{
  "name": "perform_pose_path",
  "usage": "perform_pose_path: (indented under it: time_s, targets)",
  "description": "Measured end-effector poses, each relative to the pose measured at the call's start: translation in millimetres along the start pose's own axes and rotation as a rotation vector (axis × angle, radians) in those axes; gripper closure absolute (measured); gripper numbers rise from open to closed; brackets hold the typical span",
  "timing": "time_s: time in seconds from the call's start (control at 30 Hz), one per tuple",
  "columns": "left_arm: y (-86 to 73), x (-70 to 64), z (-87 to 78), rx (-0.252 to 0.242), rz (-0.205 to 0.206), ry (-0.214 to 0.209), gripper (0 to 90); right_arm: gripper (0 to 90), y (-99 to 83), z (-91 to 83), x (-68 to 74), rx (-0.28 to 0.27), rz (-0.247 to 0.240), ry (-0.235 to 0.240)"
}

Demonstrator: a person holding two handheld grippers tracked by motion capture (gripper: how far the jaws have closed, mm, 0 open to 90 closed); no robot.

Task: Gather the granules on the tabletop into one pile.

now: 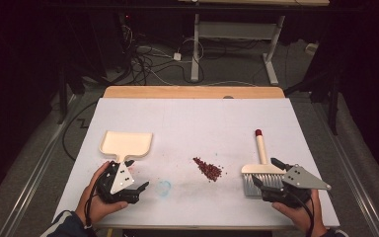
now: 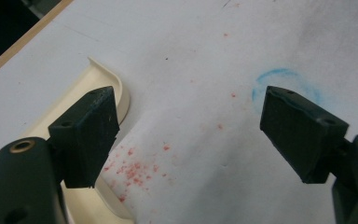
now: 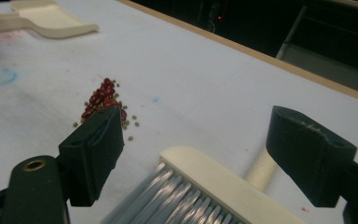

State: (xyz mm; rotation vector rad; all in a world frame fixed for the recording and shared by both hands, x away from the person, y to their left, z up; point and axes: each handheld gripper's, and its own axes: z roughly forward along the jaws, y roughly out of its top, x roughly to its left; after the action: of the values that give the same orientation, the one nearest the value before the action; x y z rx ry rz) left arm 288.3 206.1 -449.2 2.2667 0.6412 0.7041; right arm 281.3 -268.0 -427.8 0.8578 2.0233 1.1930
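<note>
**Sweeping beans: tools not yet grasped**

High view: the beans (image 1: 208, 169) lie in a heap mid-table, between the dustpan (image 1: 126, 143) and the brush (image 1: 261, 170); nothing appears swept. Left gripper view: the left gripper (image 2: 193, 135) is spread wide, empty, one jaw over the dustpan's edge (image 2: 121, 93). Right gripper view: the right gripper (image 3: 205, 149) gapes, released, straddling the brush head (image 3: 214, 177) without contact. Grasping, sweeping and collecting remain.

Your left gripper (image 1: 137, 174) sits with jaws apart at the handle of the cream dustpan (image 1: 127, 143). Your right gripper (image 1: 266, 173), also spread, hovers at the brush (image 1: 261, 168) head. Between them, a small pile of red beans (image 1: 208, 169) lies on the white table (image 1: 202, 118).
</note>
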Motion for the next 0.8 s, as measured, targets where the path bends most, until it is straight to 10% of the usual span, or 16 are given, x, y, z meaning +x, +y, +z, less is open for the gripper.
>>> perform_pose_path:
  time_s: [0.8]
  targets:
    - [2.1,-0.4,9.3,0.031,0.003,-0.044,17.8,19.7,-2.5,6.6,3.6,0.032,-0.085,-0.048]
